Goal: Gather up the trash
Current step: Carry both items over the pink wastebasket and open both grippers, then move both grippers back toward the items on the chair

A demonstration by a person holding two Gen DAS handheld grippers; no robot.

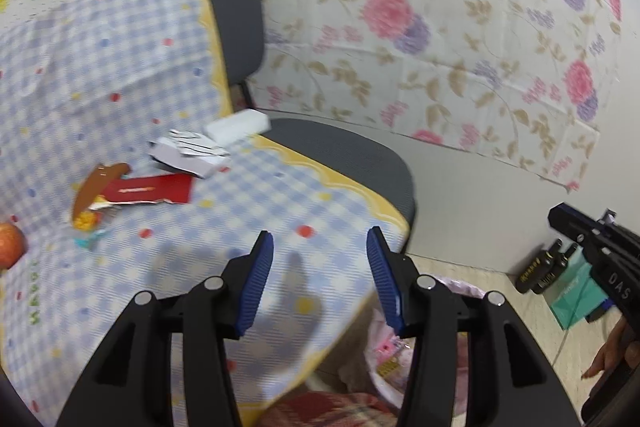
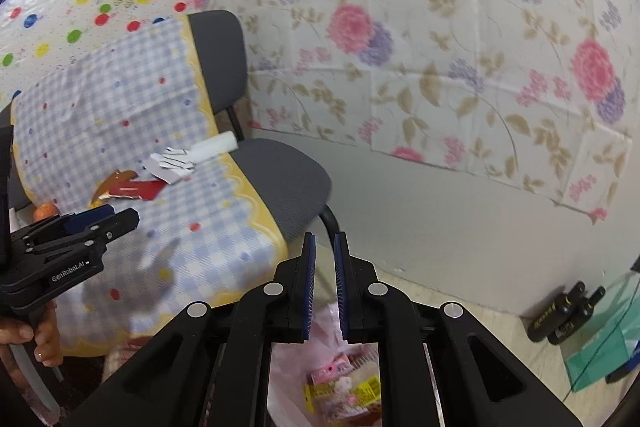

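Observation:
Trash lies on a blue checked cloth (image 1: pixel 132 75) over a chair: a red wrapper (image 1: pixel 150 190), a brown wrapper (image 1: pixel 96 187), a torn white paper (image 1: pixel 190 151) and a white foam block (image 1: pixel 238 125). My left gripper (image 1: pixel 320 245) is open and empty above the cloth's front edge, short of the trash. My right gripper (image 2: pixel 325 247) is empty, its jaws nearly closed with a narrow gap, above a pink-lined trash bin (image 2: pixel 344 383) holding wrappers. The trash also shows in the right wrist view (image 2: pixel 138 189), with the left gripper (image 2: pixel 100 223) near it.
A red apple (image 1: pixel 10 243) sits at the cloth's left. The grey chair (image 1: pixel 344 151) stands against a floral-papered wall (image 1: pixel 440 27). Black bottles (image 2: pixel 564 315) and a teal bag (image 2: pixel 600 359) stand on the floor at the right. The bin (image 1: pixel 464 307) is below the chair's front corner.

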